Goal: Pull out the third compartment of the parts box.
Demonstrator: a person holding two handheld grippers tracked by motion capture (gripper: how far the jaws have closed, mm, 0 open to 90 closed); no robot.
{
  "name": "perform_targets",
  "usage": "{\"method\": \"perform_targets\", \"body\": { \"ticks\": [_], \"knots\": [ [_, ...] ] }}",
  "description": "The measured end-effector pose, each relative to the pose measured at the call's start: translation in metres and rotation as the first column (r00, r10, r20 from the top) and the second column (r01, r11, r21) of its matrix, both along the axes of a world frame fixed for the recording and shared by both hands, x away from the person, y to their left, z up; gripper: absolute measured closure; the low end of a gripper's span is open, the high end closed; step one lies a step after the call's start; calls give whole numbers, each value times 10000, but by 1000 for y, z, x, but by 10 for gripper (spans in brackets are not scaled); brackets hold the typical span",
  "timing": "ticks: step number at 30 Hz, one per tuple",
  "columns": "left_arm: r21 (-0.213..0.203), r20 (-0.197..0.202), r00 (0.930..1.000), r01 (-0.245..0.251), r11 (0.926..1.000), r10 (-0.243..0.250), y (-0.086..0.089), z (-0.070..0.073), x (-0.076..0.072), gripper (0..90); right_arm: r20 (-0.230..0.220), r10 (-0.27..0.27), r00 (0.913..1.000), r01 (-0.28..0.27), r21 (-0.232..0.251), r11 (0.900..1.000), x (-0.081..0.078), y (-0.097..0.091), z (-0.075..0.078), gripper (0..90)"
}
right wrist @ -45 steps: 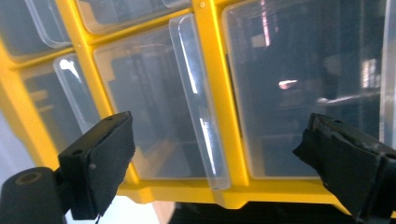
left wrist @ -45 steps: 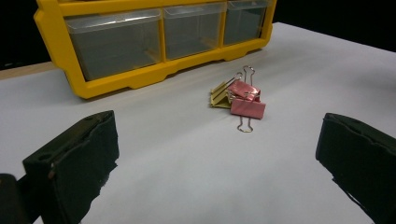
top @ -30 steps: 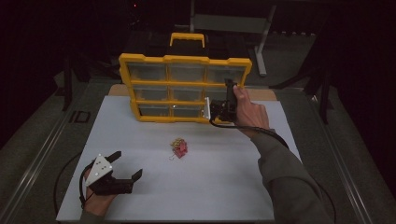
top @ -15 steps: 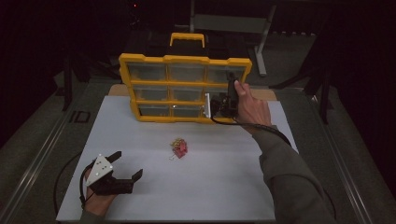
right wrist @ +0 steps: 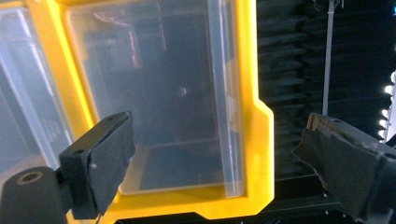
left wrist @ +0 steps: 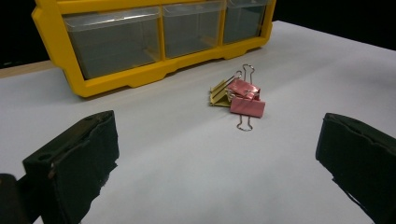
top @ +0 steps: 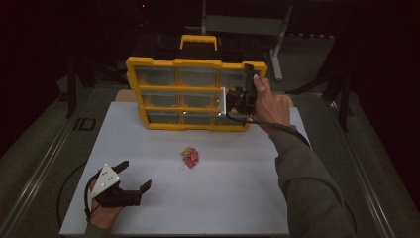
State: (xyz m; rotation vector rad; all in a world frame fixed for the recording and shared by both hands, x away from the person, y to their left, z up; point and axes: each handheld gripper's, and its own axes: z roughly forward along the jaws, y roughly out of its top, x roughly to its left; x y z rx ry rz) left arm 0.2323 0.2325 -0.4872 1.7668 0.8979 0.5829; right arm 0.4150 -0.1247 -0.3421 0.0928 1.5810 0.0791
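Clear plastic drawer point(right wrist: 159, 102) at the yellow organizer's point(top: 193, 94) right end looks light, slick and stiff, best pinched by its front lip, right gripper point(right wrist: 219, 168) spread wide around it

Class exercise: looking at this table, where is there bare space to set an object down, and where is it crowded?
Free: the white mat between the binder clips and the near edge, and its left strip beside the organizer. Crowded: the far right, where the right gripper meets the organizer, and the near-left corner under the left gripper.
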Motion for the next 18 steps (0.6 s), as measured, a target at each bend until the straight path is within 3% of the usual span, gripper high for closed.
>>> {"method": "perform_targets", "body": {
  "ticks": [6, 12, 13, 18],
  "knots": [
    [14, -11, 10000, 0, 10000, 0, 0, 0, 0, 0, 215, 16, 9998, -16, -3, 10000, 2, -2, 2, 144],
    [-6, 1, 10000, -5, 10000, 5, 0, 0, 0, 0, 751, 113, 9971, -97, -220, 9997, 2, -2, 2, 267],
    [1, 0, 10000, 1, 10000, -1, 0, 0, 0, 0, 1074, 215, 9940, -163, -488, 9987, 2, -2, 2, 321],
    [6, 9, 10000, -6, 10000, 6, 0, 0, 0, 0, 1272, 119, 9918, -60, -469, 9989, 4, -5, 3, 360]
  ]
}}
